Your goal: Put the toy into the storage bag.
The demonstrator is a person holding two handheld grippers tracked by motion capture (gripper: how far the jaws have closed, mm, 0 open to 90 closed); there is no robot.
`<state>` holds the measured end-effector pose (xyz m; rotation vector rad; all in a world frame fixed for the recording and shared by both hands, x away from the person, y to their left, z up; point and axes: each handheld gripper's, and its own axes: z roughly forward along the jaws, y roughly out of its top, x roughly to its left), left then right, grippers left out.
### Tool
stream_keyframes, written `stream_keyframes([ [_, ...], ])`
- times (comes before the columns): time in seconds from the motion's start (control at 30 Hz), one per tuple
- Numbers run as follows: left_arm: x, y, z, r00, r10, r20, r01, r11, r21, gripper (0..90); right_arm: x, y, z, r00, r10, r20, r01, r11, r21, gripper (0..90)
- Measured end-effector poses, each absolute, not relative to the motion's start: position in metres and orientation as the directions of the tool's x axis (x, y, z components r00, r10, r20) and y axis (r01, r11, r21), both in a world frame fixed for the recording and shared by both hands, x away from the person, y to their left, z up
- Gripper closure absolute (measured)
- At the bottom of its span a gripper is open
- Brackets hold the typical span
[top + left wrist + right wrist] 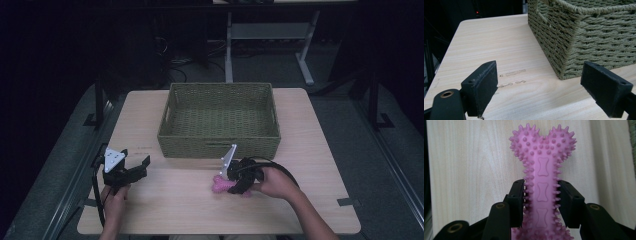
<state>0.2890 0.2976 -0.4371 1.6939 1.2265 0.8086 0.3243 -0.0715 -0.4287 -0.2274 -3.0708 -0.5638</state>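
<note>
Pink bone toy (543, 195) clamped across shaft by my right gripper (541, 202), long axis along jaws; basket (218, 145) just above in high view; left gripper (540, 90) wide, idle.

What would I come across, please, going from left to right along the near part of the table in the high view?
Left gripper, jaws open over bare table → pink spiky bone toy → right gripper, shut on the toy's shaft → the person's right hand.
</note>
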Motion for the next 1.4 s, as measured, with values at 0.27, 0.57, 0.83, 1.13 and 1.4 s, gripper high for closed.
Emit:
stream_keyframes([
  [0.27,0.289,0.298,-0.437,0.303,0.953,0.014,0.387,-0.137,0.912,13.6,0.329,-0.082,-0.415,-0.987,0.154,0.044,0.158,0.904,0.396,58.0],
  [0.57,0.289,0.298,-0.437,0.302,0.953,0.016,0.385,-0.137,0.913,13.6,0.334,-0.090,-0.401,-0.987,0.154,0.048,0.160,0.900,0.406,58.1],
  [0.83,0.289,0.299,-0.437,0.298,0.954,0.015,0.384,-0.135,0.913,13.7,0.339,-0.094,-0.376,-0.988,0.152,0.036,0.152,0.879,0.452,58.1],
  [1.13,0.289,0.299,-0.437,0.302,0.953,0.019,0.383,-0.139,0.913,13.7,0.349,-0.099,-0.361,-0.986,0.160,0.038,0.159,0.865,0.475,58.1],
  [1.4,0.289,0.299,-0.437,0.302,0.953,0.017,0.379,-0.136,0.915,13.7,0.357,-0.099,-0.346,-0.988,0.150,0.042,0.152,0.865,0.478,58.2],
])
